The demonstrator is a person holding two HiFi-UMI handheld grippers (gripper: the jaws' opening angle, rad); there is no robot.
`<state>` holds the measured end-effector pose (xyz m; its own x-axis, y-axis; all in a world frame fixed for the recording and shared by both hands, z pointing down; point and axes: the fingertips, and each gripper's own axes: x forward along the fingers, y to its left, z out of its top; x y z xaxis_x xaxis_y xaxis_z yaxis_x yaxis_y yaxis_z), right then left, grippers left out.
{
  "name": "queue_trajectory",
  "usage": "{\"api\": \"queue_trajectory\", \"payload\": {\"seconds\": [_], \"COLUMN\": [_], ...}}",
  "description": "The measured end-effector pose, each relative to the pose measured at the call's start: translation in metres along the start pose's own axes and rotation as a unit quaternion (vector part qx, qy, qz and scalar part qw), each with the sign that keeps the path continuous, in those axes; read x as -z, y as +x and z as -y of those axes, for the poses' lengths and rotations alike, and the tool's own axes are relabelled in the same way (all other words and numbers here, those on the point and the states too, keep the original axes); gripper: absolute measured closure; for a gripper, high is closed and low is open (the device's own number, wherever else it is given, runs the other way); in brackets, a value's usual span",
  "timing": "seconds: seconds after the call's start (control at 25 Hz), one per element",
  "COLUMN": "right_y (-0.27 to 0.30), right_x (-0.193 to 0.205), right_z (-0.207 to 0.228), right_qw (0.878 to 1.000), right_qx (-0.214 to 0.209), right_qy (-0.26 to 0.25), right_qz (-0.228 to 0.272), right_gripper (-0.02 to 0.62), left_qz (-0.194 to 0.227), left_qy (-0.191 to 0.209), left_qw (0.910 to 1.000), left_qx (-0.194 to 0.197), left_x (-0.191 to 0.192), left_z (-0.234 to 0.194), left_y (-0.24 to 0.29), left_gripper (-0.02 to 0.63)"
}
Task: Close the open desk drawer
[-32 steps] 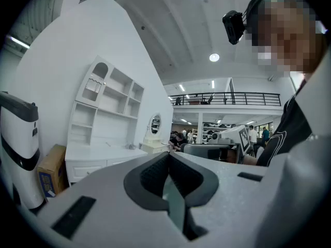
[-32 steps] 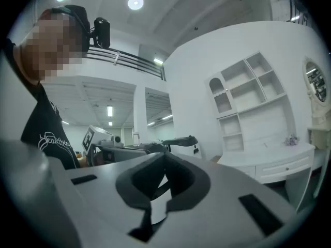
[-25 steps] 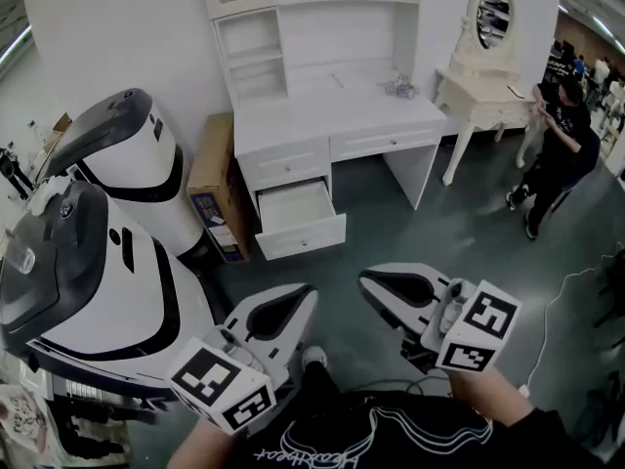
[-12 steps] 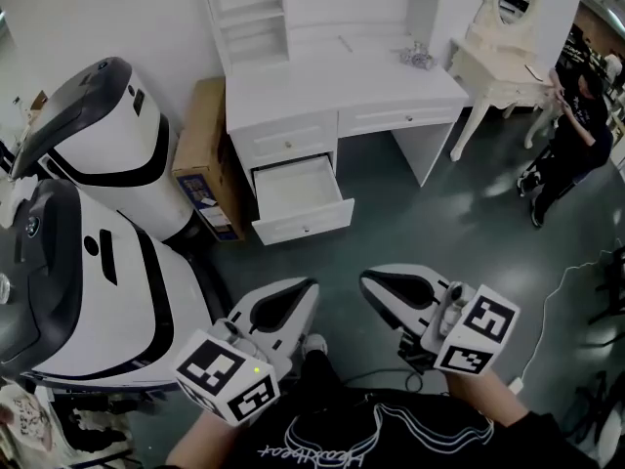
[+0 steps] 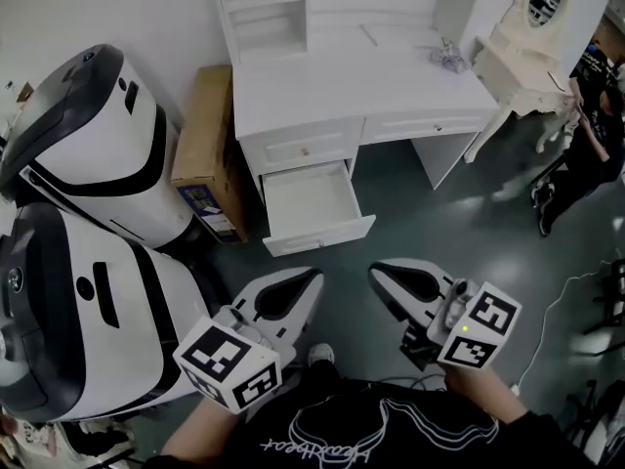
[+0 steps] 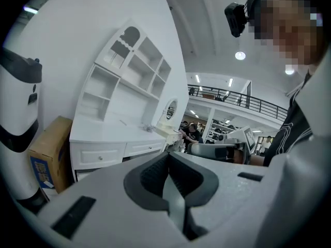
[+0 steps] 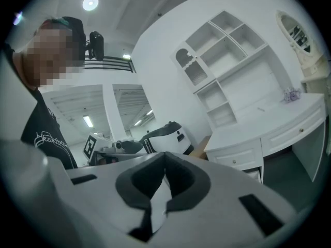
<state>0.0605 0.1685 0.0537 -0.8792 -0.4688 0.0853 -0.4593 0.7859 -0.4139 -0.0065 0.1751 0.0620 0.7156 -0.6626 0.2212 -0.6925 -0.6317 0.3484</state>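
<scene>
Fingers [image 6: 150,178] on both grippers are pressed together with nothing in them. The left gripper [image 5: 312,277] and right gripper [image 5: 374,273] are both held low near our body, well short of the drawer [image 5: 311,195]. It's the lower one on the left side of the desk [image 5: 361,71], pulled right out toward us, and it looks empty inside. We reckon closed fingers are fine here, no grasp needed: step in, put one tip flat on the middle of the drawer front [image 5: 320,234] and push straight back. Pushing off-centre could skew it and jam it, so go slow and even till it sits flush
</scene>
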Motion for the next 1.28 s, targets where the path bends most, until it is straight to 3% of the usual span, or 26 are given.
{"api": "queue_trajectory", "payload": {"seconds": [0.28,0.6,1.28], "right_y": [0.028,0.052,0.104], "right_x": [0.01,0.05,0.208], "right_z": [0.043,0.106,0.244], "right_qw": [0.999,0.997,0.987], "right_qx": [0.031,0.063,0.076], "right_qy": [0.018,0.034,0.058], "right_qz": [-0.012,-0.039,-0.13], "right_gripper": [0.589,0.589,0.589], "left_qz": [-0.005,-0.008,-0.049], "left_qy": [-0.034,-0.063,-0.167], "left_qw": [0.9994,0.9975,0.9792], "left_qx": [0.0,-0.03,-0.104], "left_x": [0.01,0.047,0.197], "left_z": [-0.05,-0.101,-0.203], "left_y": [0.022,0.048,0.128], "left_gripper": [0.601,0.601,0.601]}}
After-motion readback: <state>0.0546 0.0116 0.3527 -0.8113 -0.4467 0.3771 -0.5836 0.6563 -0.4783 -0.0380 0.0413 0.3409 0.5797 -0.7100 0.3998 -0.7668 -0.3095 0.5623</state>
